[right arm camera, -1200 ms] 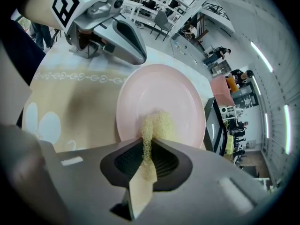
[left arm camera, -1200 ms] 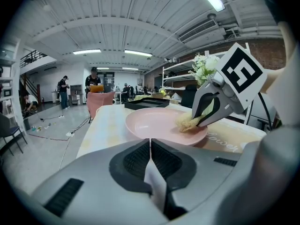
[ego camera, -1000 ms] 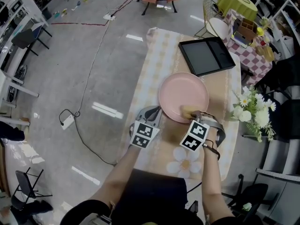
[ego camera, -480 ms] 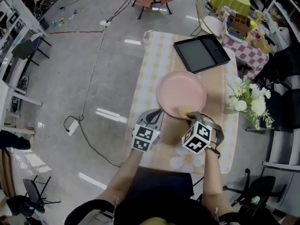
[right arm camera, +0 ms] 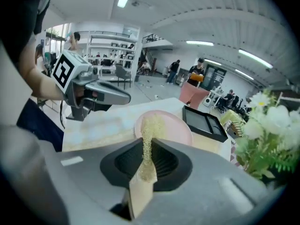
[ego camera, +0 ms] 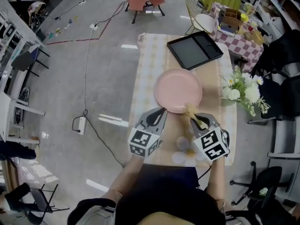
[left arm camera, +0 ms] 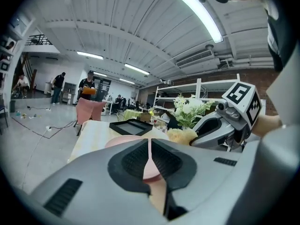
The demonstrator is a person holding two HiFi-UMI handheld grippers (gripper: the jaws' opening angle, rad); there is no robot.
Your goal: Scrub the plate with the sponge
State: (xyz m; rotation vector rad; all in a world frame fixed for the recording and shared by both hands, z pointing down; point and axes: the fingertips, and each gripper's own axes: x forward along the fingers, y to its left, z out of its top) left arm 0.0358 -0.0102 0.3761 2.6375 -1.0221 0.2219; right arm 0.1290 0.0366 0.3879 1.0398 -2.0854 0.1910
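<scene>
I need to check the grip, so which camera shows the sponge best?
The right gripper view: the sponge sits squeezed between its jaws, in front of the pink plate. The head view shows it small at the plate's near rim; the left gripper view shows only a yellow tuft.

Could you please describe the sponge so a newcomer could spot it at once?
On the cloth-covered table, find the round pink plate. At its near rim the right claw pinches the sponge: small, yellow, rough, unlike the smooth plate and black tray.
</scene>
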